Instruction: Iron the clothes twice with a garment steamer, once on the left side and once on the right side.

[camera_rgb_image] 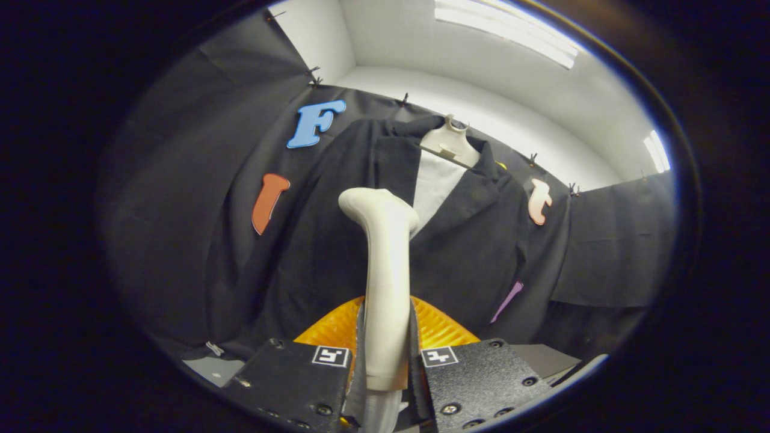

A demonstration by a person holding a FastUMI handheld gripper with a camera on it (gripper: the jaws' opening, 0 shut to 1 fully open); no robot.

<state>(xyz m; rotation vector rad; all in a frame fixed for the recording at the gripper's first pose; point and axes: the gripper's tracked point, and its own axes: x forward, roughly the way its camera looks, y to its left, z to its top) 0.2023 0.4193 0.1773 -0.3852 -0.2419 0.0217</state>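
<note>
jacket [475, 240] hem hidden, steamer [385, 270] head facing away, unseen

The tool [385, 361] has both fingers closed on the handle of the garment steamer [386, 264], which rises straight ahead between them and blocks the way forward at the middle. Just beyond its head hangs the dark jacket [469, 240] on a pale hanger [450, 144], spread wide across the far side, so no passage lies ahead. Free room lies on the near side, to the left and right of the steamer, in front of the cloth.
</note>
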